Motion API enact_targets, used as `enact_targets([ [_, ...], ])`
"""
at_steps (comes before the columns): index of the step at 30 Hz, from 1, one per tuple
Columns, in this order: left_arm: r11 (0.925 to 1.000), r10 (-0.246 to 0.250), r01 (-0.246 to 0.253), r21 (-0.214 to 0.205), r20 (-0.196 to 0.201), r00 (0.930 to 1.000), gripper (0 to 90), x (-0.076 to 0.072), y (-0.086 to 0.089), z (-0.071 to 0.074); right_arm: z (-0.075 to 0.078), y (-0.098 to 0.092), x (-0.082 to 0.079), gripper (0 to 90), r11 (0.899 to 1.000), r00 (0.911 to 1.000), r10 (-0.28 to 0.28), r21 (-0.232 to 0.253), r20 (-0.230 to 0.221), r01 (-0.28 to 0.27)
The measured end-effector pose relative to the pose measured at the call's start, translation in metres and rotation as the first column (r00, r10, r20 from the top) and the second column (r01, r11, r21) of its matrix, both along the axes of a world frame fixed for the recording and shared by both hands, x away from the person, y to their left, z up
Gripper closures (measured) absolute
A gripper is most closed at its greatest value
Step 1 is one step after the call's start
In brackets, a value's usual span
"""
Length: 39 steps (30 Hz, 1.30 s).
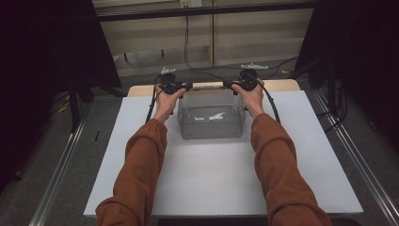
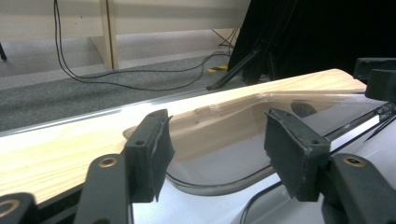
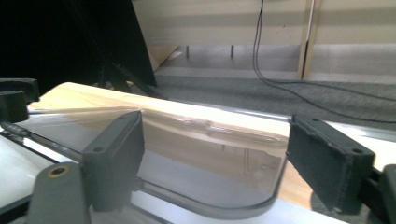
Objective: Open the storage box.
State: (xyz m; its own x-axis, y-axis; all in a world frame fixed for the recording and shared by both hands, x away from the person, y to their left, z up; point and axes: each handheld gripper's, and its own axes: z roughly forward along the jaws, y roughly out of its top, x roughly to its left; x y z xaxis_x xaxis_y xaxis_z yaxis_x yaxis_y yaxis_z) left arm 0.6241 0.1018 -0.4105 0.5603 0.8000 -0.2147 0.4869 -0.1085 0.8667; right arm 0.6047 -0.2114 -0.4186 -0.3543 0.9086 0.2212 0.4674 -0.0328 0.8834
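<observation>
Rust sleeves near; left gripper point(image 1: 188, 86) and right gripper point(image 1: 227, 85), both open-jawed, straddle clear plastic bin's point(image 1: 211, 126) far corners, apparently for a two-handed lift.

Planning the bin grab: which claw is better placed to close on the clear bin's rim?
Left, marginally. The left claw has the narrower gap around the clear bin rim; the right claw stands wider.

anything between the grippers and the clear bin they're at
Nothing visible. The left gripper and right gripper sit at the far corners of the clear bin, each with open jaws astride its rim.
</observation>
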Motion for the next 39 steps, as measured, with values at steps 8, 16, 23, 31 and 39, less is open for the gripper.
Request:
enact_targets([
  [8, 1.0000, 0.004, -0.003, -0.003, 0.030, 0.9996, 28.8, 0.000, 0.003, 0.000, 0.002, -0.004, -0.003, 17.5, 1.000, 0.9993, -0.001, -0.027, 0.037, 0.002],
  [16, 0.9996, -0.023, 0.022, 0.018, 0.053, 0.9983, 19.1, -0.005, 0.006, 0.006, 0.008, -0.009, -0.011, 14.2, 0.999, 0.9979, 0.007, -0.041, 0.064, -0.004],
  [23, 0.9992, -0.034, 0.032, 0.024, 0.079, 0.9963, 15.0, -0.010, 0.008, 0.014, 0.016, -0.010, -0.020, 10.0, 0.999, 0.9942, 0.009, -0.045, 0.107, -0.004],
  [31, 0.9985, -0.054, 0.055, -0.008, 0.129, 0.9902, 9.3, -0.029, 0.005, 0.025, 0.018, -0.016, -0.035, 5.1, 0.999, 0.9913, 0.002, -0.045, 0.132, 0.004],
  [39, 0.9980, -0.049, 0.054, -0.032, 0.136, 0.9895, 5.9, -0.046, 0.019, 0.019, 0.026, -0.018, -0.047, 3.2, 0.999, 0.9853, 0.006, -0.053, 0.171, 0.003],
])
